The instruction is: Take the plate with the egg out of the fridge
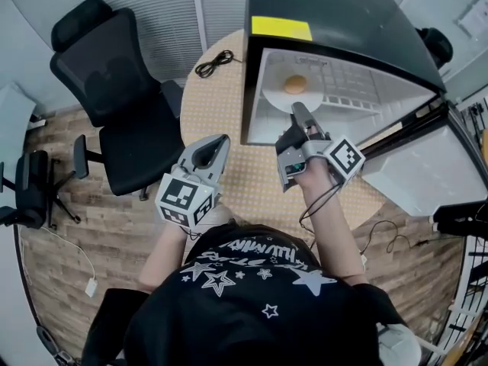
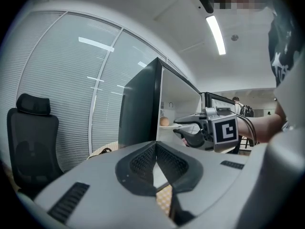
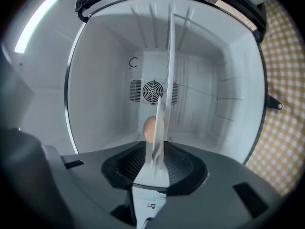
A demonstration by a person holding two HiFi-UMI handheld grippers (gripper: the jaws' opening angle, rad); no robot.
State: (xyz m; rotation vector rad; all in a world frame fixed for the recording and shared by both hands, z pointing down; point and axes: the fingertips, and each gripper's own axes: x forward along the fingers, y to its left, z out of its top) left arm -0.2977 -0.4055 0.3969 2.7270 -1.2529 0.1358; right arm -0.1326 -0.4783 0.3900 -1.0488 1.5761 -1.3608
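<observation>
A white plate (image 1: 273,97) with a brown egg (image 1: 295,84) lies on the floor of the open mini fridge (image 1: 335,21). My right gripper (image 1: 299,111) reaches in at the fridge mouth and is shut on the plate's near rim. In the right gripper view the plate (image 3: 167,75) stands edge-on between the pads of the right gripper (image 3: 155,162), with the egg (image 3: 148,128) just behind. My left gripper (image 1: 217,145) hovers shut over the table, left of the fridge, holding nothing. From the left gripper view the left gripper (image 2: 156,147) faces the right gripper (image 2: 178,128), the plate (image 2: 170,126) and the egg (image 2: 164,121).
The fridge stands on a round table (image 1: 221,128) with a checked cloth; its door (image 1: 427,174) swings open to the right. A coiled black cable (image 1: 215,63) lies at the table's far side. A black office chair (image 1: 114,97) stands at the left.
</observation>
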